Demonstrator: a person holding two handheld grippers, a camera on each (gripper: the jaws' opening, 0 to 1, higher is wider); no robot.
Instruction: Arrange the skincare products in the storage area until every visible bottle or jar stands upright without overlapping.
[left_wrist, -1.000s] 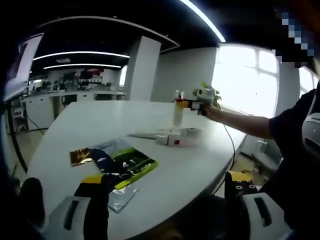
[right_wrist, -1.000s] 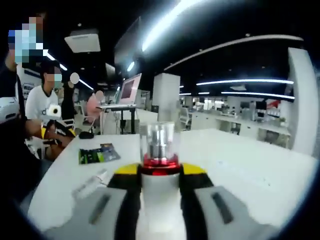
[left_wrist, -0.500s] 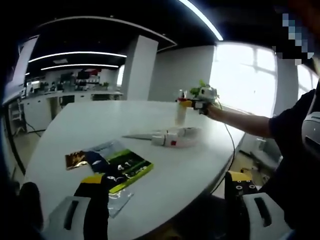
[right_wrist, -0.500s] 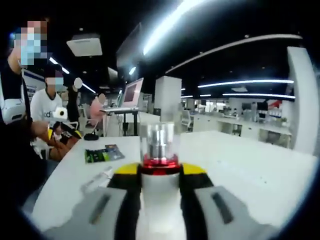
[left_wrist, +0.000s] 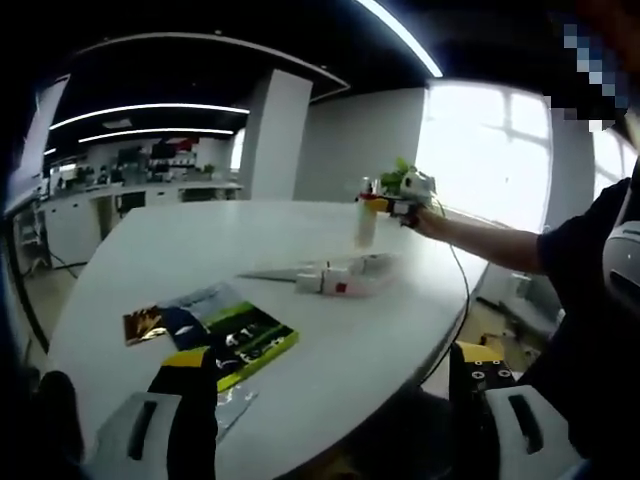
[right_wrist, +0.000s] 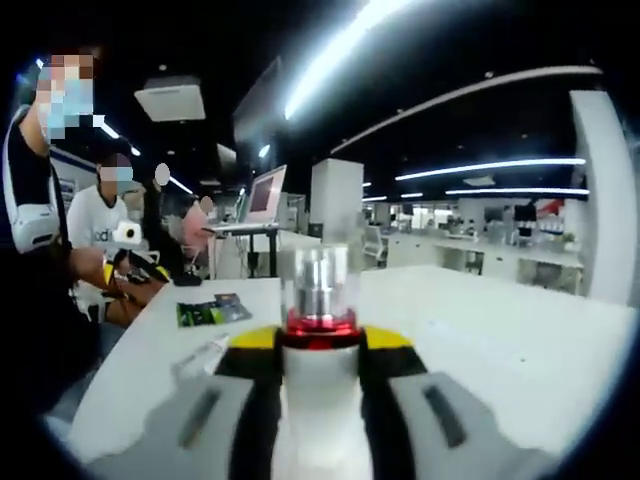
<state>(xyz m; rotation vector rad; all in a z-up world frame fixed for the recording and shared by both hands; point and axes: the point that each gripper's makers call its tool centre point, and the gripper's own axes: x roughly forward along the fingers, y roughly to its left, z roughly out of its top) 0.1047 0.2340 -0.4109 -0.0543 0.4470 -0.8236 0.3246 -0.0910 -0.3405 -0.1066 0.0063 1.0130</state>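
The right tool (right_wrist: 320, 375) pinches a rigid, probably light and slick white bottle (right_wrist: 320, 400) below its clear cap; the left tool (left_wrist: 330, 400) is spread, empty.

There are light marks on the green and dark packet (left_wrist: 228, 338) lying on the bench (left_wrist: 330, 330), but they are too blurry and small to read

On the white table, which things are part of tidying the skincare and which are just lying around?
For the job:
- pump bottle, clamped upright in the right tool
- white skincare items lying flat

Just lying about:
- green and black packet
- laptop on a stand
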